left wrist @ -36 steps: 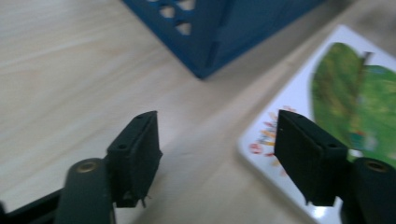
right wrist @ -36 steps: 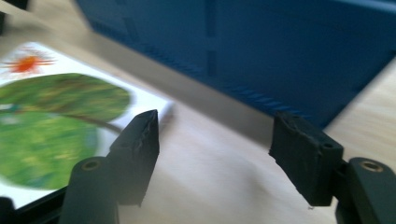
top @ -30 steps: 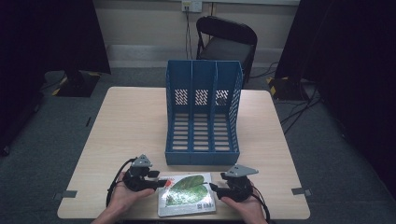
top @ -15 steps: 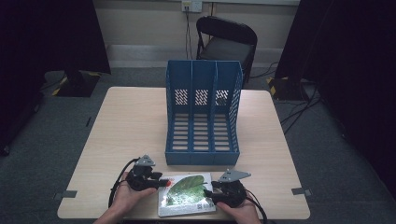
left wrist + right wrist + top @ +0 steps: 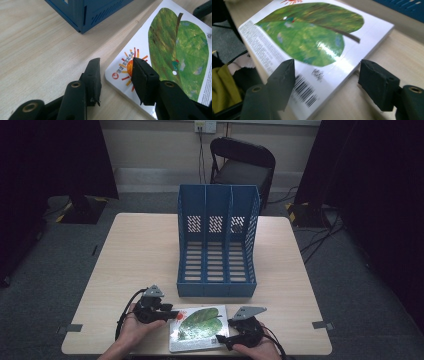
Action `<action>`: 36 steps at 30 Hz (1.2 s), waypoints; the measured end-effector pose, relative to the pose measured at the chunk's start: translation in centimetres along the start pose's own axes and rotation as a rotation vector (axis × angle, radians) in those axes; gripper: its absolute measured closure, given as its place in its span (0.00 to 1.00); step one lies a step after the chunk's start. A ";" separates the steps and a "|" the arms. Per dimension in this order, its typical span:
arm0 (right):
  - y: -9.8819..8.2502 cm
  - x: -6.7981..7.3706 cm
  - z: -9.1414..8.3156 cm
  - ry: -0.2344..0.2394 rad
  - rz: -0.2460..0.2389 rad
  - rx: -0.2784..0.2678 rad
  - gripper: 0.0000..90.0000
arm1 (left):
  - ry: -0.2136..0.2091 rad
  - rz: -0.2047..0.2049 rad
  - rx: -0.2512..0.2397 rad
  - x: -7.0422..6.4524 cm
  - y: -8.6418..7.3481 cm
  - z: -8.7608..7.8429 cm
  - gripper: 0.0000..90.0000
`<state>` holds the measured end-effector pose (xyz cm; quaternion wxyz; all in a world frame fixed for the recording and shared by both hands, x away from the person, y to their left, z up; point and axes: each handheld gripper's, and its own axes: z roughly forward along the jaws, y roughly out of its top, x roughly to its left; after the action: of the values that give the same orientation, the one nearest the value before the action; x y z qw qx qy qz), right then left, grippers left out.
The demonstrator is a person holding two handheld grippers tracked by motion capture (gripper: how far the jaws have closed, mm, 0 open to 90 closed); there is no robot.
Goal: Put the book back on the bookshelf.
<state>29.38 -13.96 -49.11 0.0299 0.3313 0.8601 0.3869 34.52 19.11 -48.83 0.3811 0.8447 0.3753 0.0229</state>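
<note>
The left gripper [image 5: 116,66] has its jaws astride the book's [image 5: 198,327] near-left corner, parted, one pad on the cover and one off on the table [image 5: 135,250], not yet clamped. The right gripper [image 5: 329,75] has just been opening, its jaws wide around the opposite corner. The book lies flat at the table's near edge between both hands, long axis running left to right, the rack [image 5: 216,240] just behind.

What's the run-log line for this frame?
left gripper: open, straddling white leaf-cover book corner | right gripper: jaws just opened, around barcode corner | blue plastic file rack: empty
</note>
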 end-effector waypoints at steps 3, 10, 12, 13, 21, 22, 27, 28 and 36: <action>-0.2 0.4 -0.1 0.010 -0.034 0.012 0.24 | 0.001 -0.005 0.003 0.1 0.1 0.0 0.63; -0.5 1.4 0.5 -0.018 -0.096 0.044 0.12 | 0.010 0.005 -0.007 0.2 0.3 0.3 0.63; -0.5 1.4 0.6 -0.021 -0.098 0.044 0.11 | 0.009 0.003 -0.006 0.2 0.4 0.4 0.63; -0.5 1.5 0.6 -0.026 -0.097 0.042 0.11 | 0.010 -0.001 -0.010 0.3 0.4 0.4 0.63; -0.2 1.9 1.2 -0.047 -0.069 0.004 0.15 | 0.017 -0.074 -0.019 1.4 0.2 -0.5 0.49; -0.2 2.0 1.3 -0.055 -0.060 -0.002 0.15 | 0.020 -0.075 -0.022 1.3 0.2 -0.7 0.48; 0.0 2.2 1.7 -0.065 -0.045 -0.008 0.16 | 0.022 -0.075 -0.008 0.8 -0.1 -0.9 0.47; 0.1 2.2 1.7 -0.061 -0.048 -0.008 0.16 | 0.020 -0.077 -0.010 0.8 -0.1 -0.7 0.46; 0.5 1.9 1.9 -0.037 -0.017 -0.014 0.16 | 0.054 -0.093 0.026 -0.2 -0.3 -0.5 0.39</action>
<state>28.79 -11.37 -49.75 0.0518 0.3308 0.8594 0.3865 34.02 19.42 -48.65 0.3607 0.8302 0.4245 0.0230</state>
